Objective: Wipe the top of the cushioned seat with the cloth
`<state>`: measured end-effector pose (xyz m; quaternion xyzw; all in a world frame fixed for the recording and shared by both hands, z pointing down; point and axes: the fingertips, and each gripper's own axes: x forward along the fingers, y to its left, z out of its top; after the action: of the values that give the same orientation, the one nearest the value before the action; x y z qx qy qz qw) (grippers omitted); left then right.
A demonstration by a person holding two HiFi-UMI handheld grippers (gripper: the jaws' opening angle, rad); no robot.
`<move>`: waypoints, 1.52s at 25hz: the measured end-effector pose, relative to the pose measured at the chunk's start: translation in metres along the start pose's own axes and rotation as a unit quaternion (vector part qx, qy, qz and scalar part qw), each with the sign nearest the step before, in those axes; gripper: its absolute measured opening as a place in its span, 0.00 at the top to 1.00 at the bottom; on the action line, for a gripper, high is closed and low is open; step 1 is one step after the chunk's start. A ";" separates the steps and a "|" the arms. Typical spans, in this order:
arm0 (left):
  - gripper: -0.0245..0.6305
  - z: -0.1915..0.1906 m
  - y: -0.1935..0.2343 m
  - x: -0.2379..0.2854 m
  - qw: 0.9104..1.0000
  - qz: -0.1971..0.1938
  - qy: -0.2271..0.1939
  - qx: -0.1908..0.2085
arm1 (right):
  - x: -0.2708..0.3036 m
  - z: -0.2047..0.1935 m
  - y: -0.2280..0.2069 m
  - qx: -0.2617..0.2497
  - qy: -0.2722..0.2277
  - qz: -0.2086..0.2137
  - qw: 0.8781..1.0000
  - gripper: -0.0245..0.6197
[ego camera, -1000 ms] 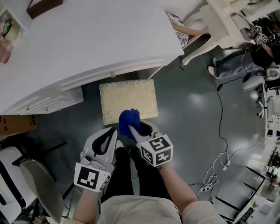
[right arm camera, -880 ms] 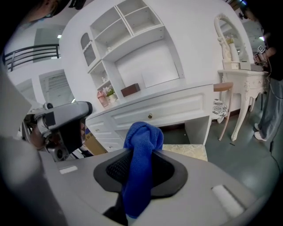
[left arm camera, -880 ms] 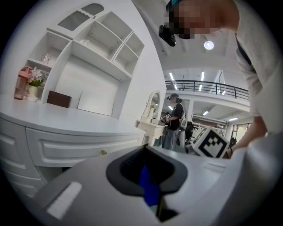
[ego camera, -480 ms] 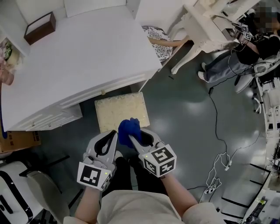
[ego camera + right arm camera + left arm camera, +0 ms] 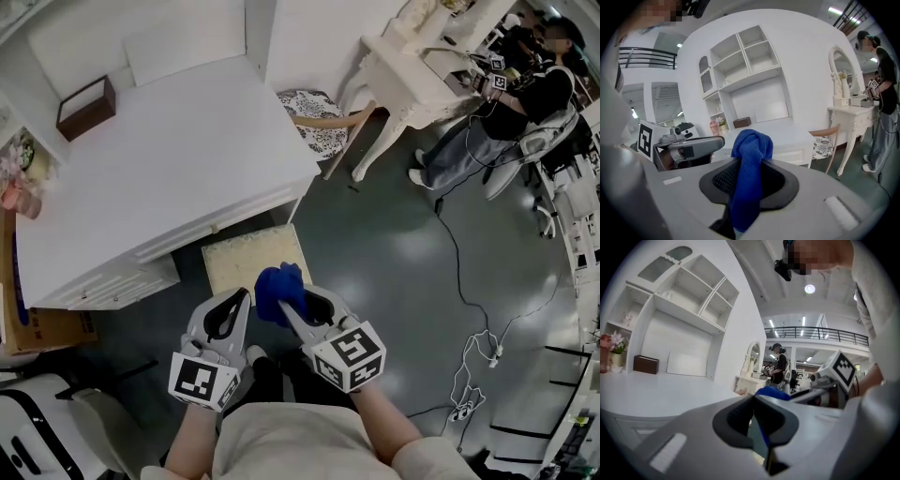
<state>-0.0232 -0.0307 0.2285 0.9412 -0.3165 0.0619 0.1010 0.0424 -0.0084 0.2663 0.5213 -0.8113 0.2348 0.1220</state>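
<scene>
Two jaws of the right gripper clamp a bunched blue cloth over the near right corner of the cushioned seat, a cream pad with a white desk along its far side. At the seat's near edge, the left gripper has its jaws pressed together, apparently on nothing.

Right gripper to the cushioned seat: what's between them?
Only the blue cloth, clamped in the right gripper; the head view shows it bunched over the cushioned seat at its near edge, nothing else.

Head view looks steeply down; both gripper views face the desk
</scene>
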 end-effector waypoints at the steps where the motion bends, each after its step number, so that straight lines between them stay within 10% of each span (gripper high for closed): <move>1: 0.96 0.005 -0.002 0.000 1.000 -0.003 -0.002 0.003 | -0.005 0.006 0.001 -0.002 -0.007 -0.001 1.000 0.80; 38: 0.96 0.040 -0.031 -0.033 0.999 -0.007 -0.018 0.032 | -0.069 0.049 0.018 -0.006 -0.102 -0.022 0.994 0.79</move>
<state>-0.0277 0.0036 0.1790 0.9471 -0.3097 0.0541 0.0651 0.0580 0.0270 0.1890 0.5598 -0.8092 0.1721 0.0468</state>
